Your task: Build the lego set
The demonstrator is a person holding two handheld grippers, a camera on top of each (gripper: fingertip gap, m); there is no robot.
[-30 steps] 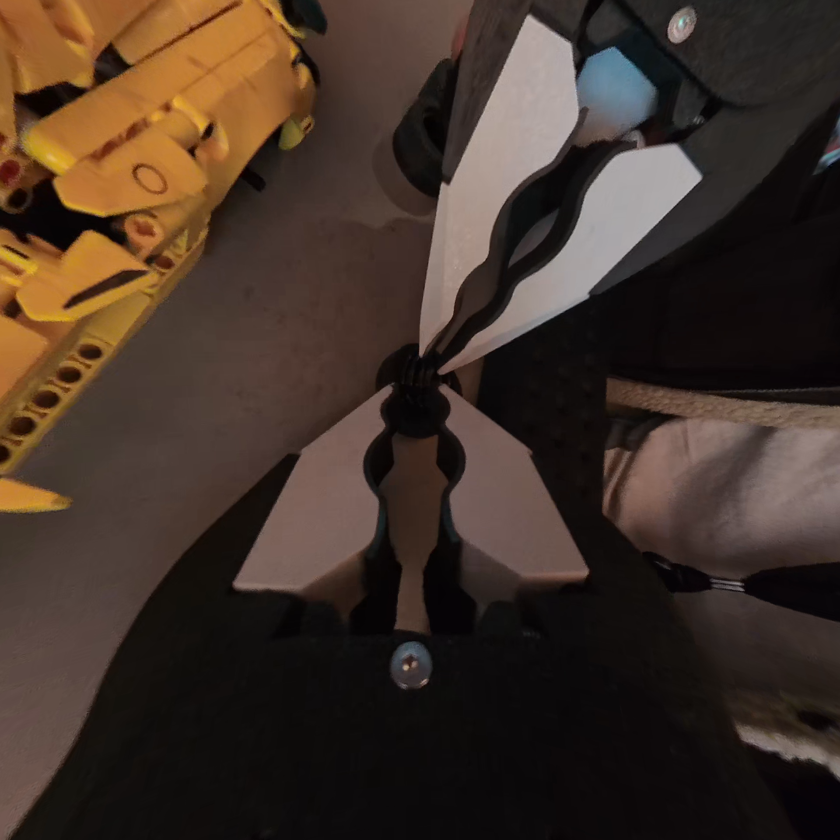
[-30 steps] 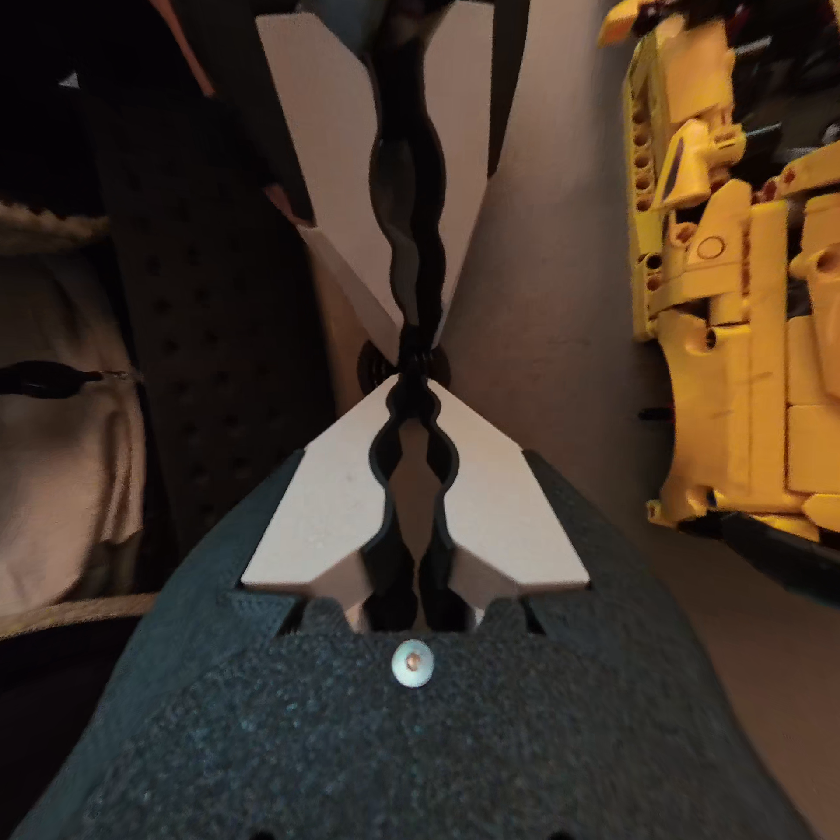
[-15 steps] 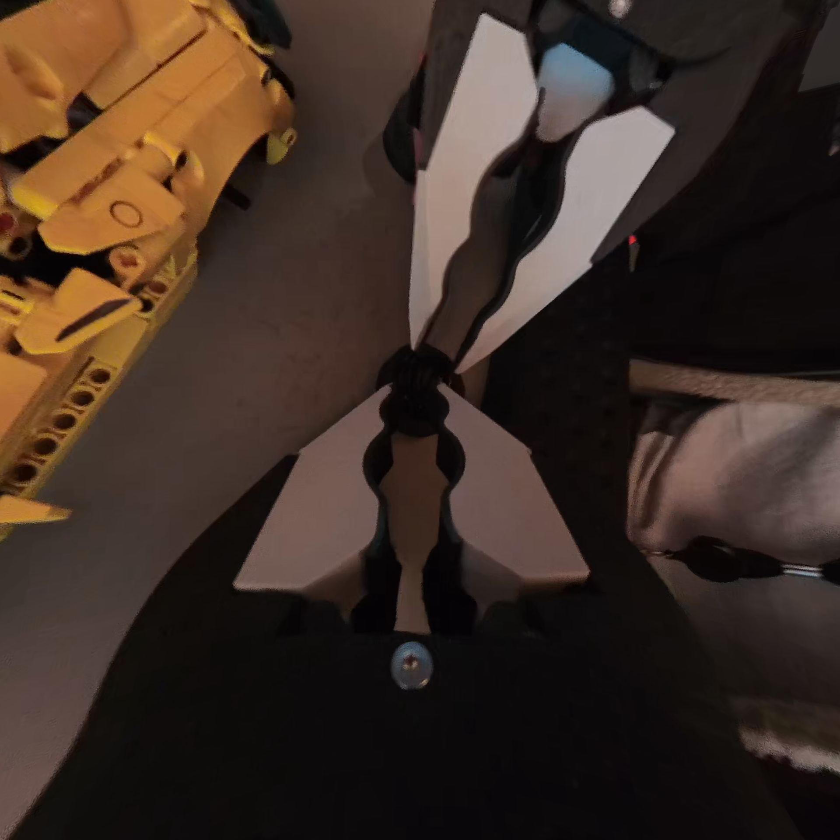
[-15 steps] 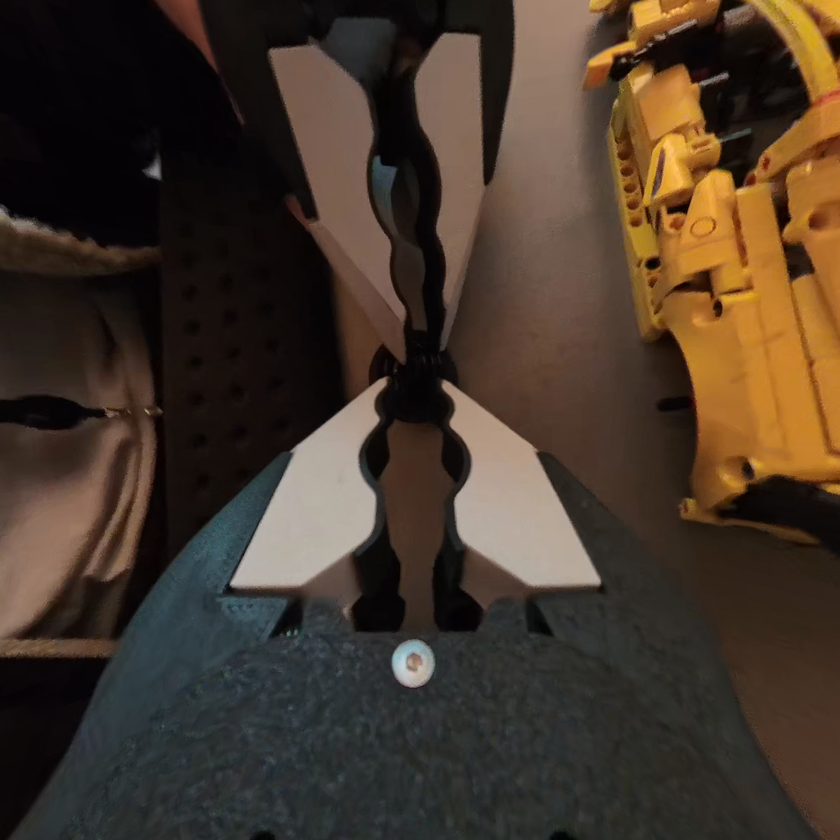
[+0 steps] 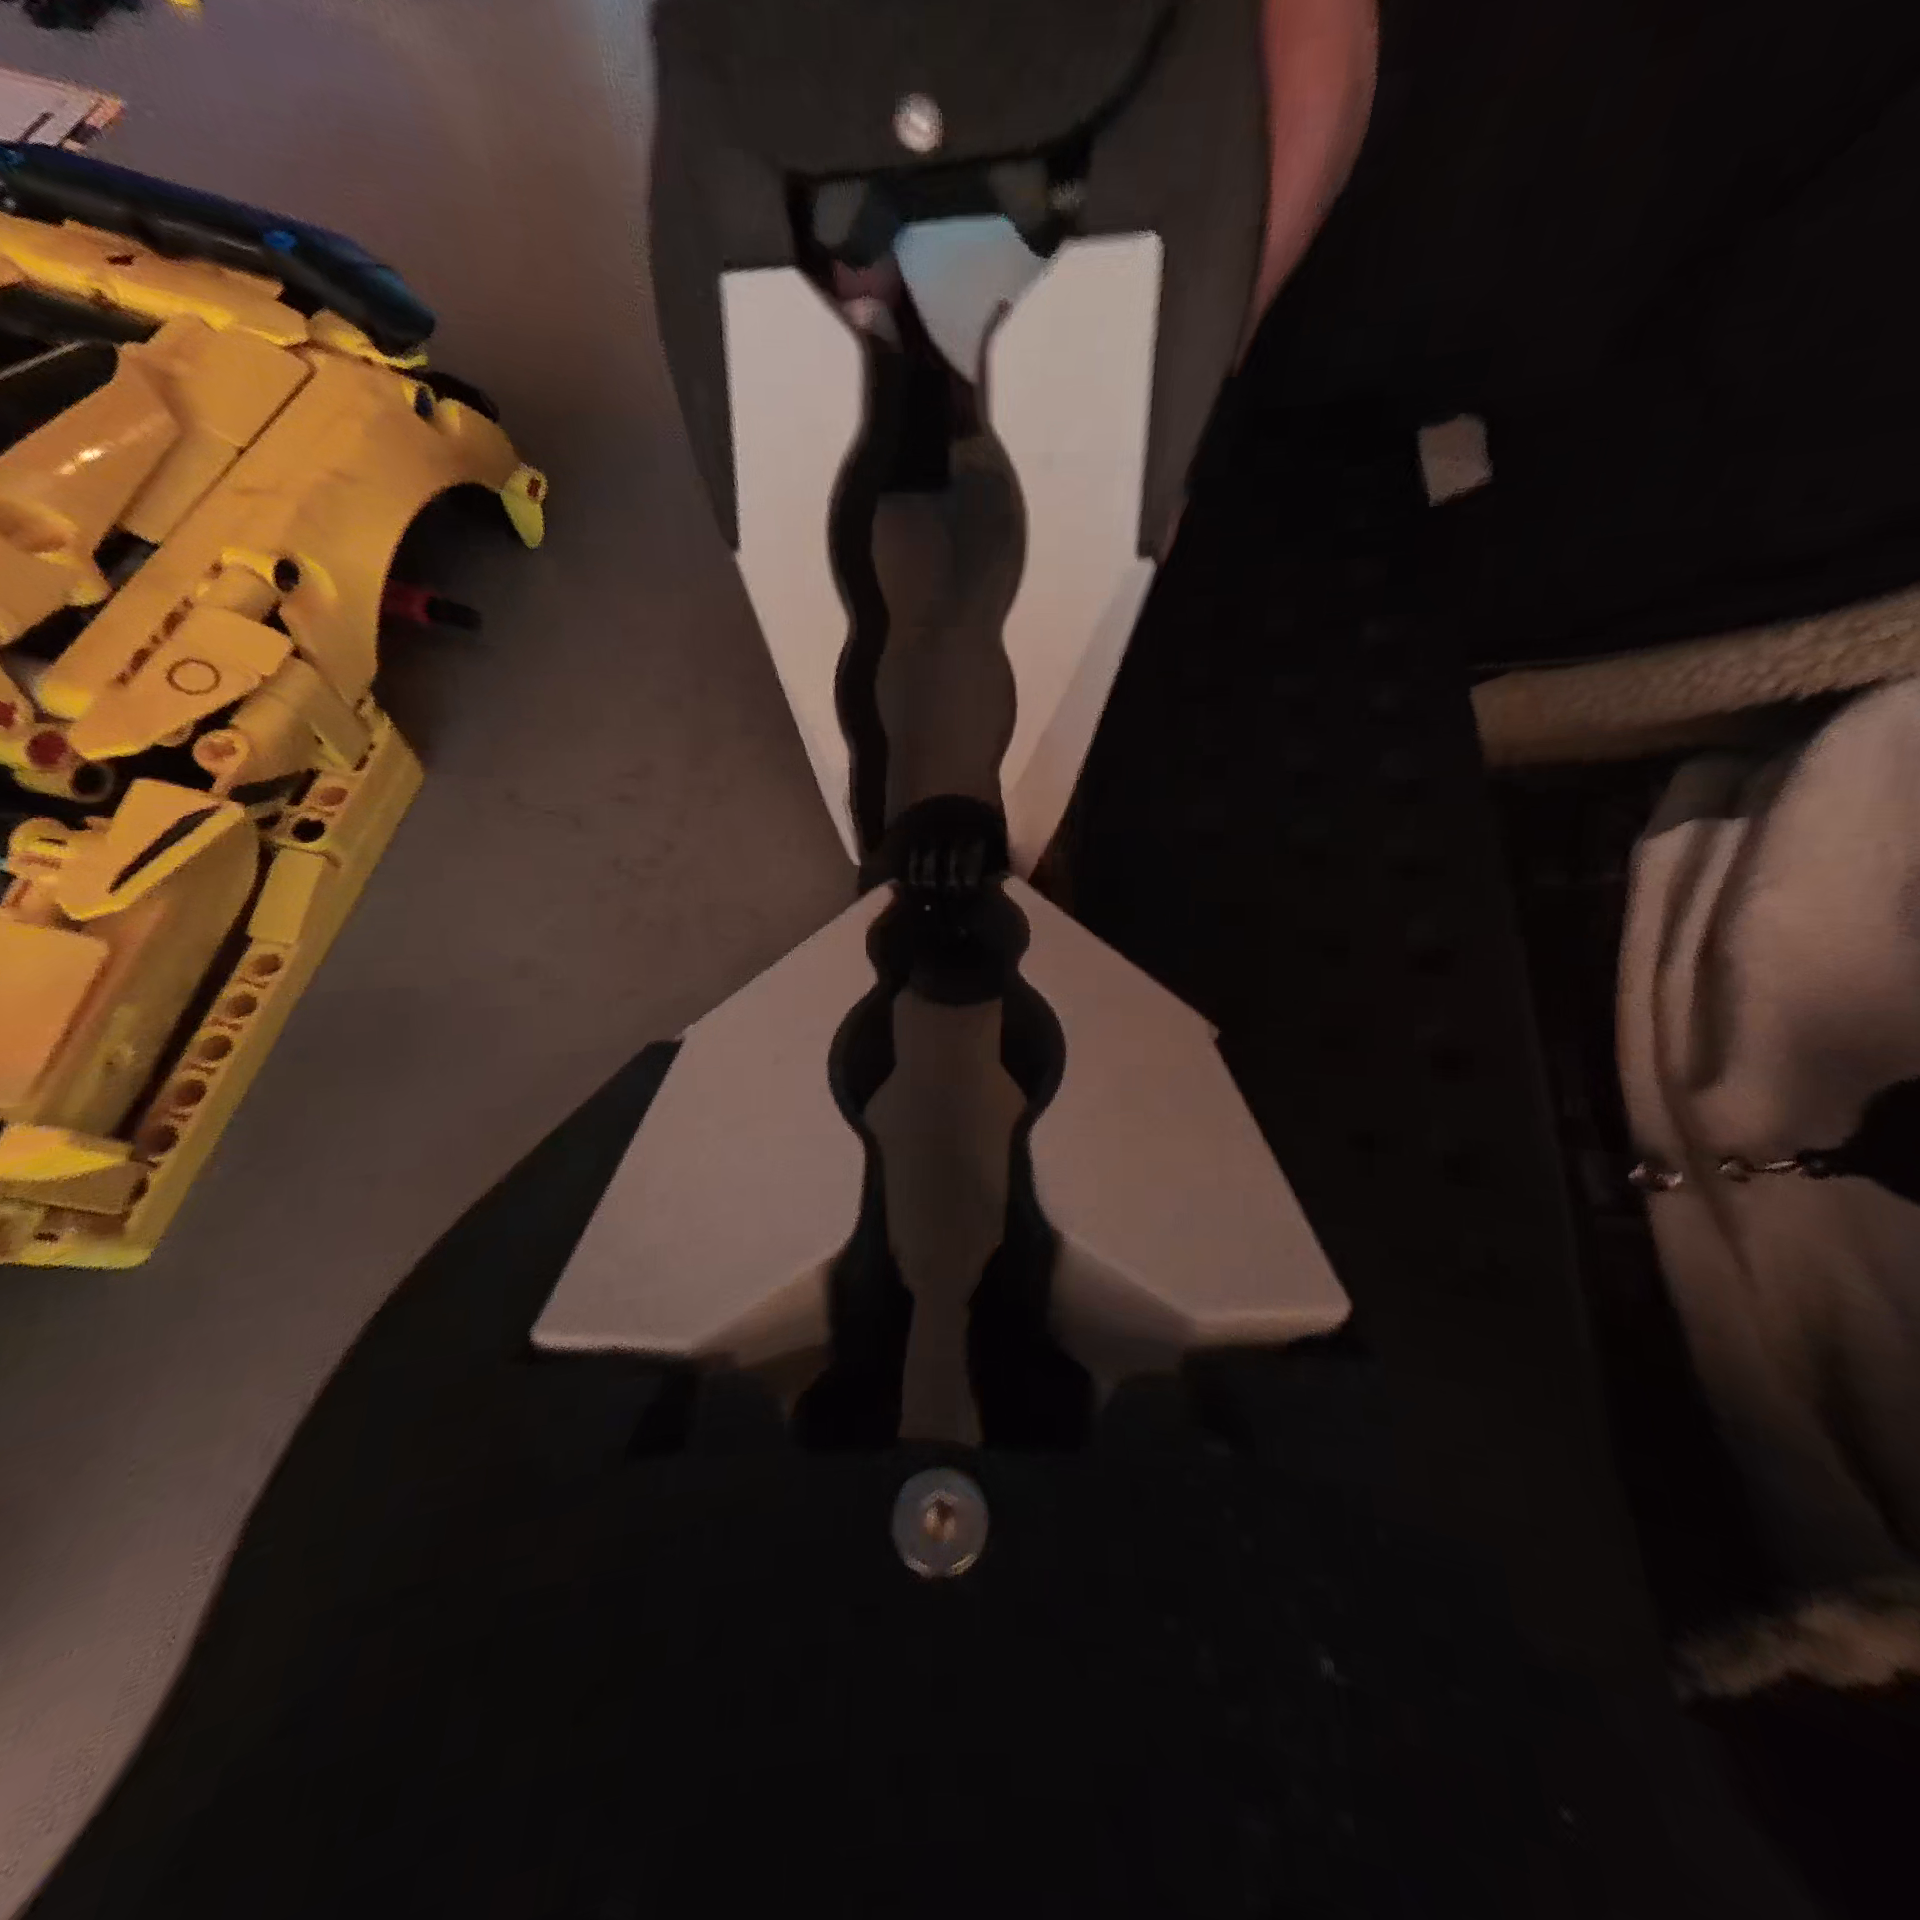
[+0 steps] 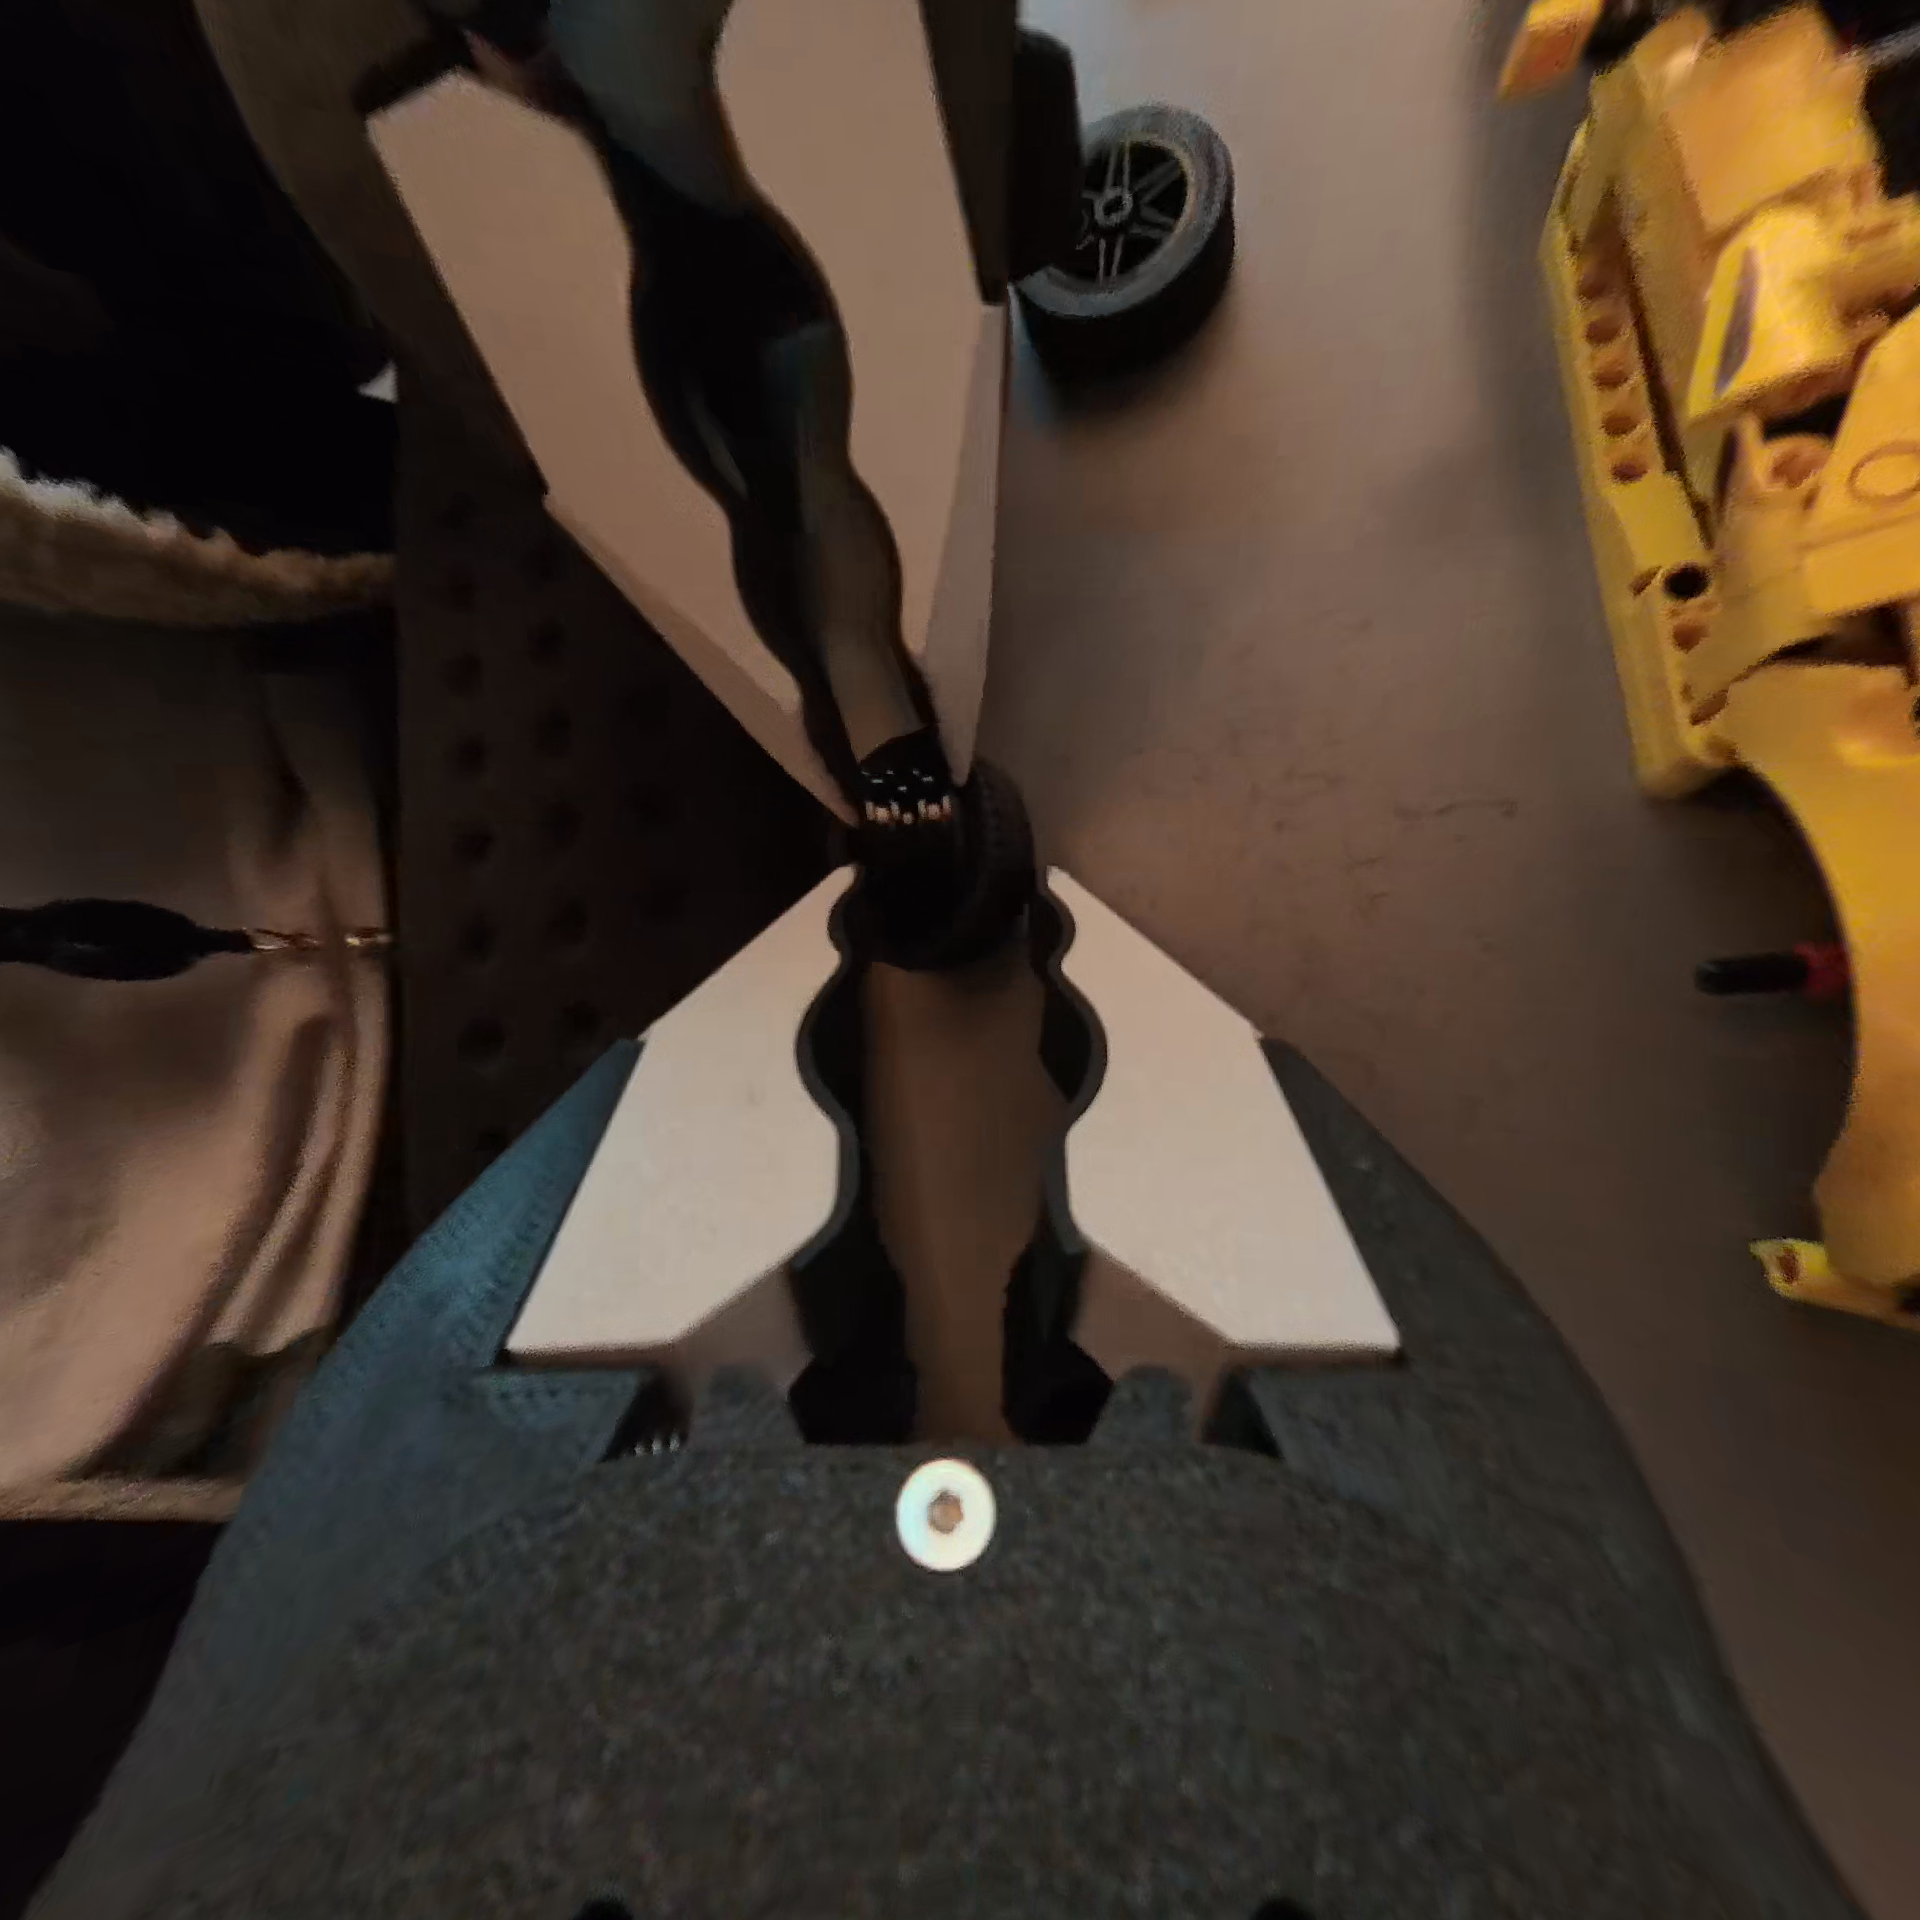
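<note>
L gripper (image 5: pixel 940 914) and R gripper (image 6: pixel 940 914) meet tip to tip, both pinching one small black wheel (image 6: pixel 935 862) held over the table (image 5: pixel 623 727) edge. Yellow car (image 5: pixel 156 727) lies well apart from the wheel, bare table between. Spare wheel (image 6: pixel 1132 239) beyond L gripper. No readable writing seen.

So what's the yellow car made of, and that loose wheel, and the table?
The yellow car looks like hard, glossy plastic: shiny highlights, pin holes along its beams. The loose wheel seems to have a matte rubber tyre, dull black, around a spoked, probably plastic rim. The table is smooth, matte grey; the material is hard to tell.
</note>
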